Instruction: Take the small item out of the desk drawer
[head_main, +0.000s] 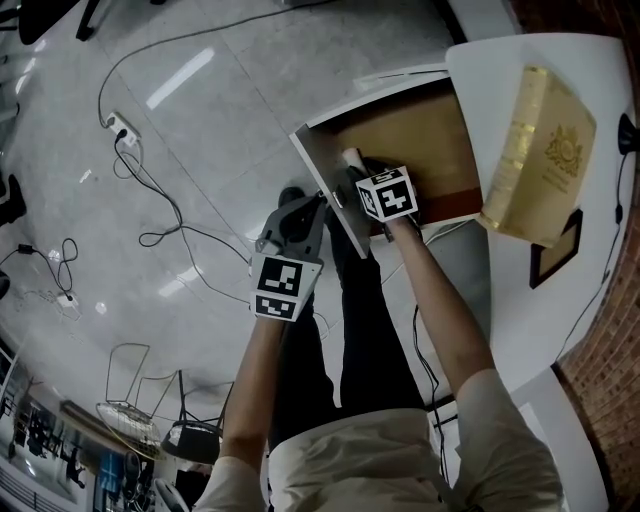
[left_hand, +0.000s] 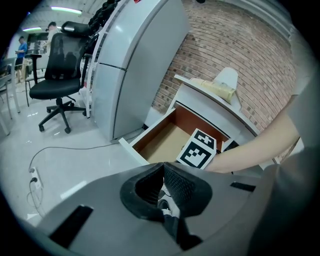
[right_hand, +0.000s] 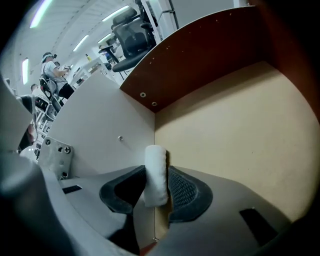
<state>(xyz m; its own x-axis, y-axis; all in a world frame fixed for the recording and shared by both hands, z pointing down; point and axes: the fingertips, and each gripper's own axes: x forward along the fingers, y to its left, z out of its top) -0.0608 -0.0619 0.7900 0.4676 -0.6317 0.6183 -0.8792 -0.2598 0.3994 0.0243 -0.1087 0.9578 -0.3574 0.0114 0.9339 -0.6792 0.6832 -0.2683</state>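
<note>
Our right gripper reaches inside the open drawer, jaws spread, with the small white roll between them by the drawer's white front panel. Our left gripper hangs closed and empty outside the drawer.

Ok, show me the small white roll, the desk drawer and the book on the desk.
small white roll (right_hand: 155, 175), right gripper view, middle of its side.
desk drawer (head_main: 415, 135), head view, bare brown floor.
book (head_main: 545, 150), head view, middle of its cover.
</note>
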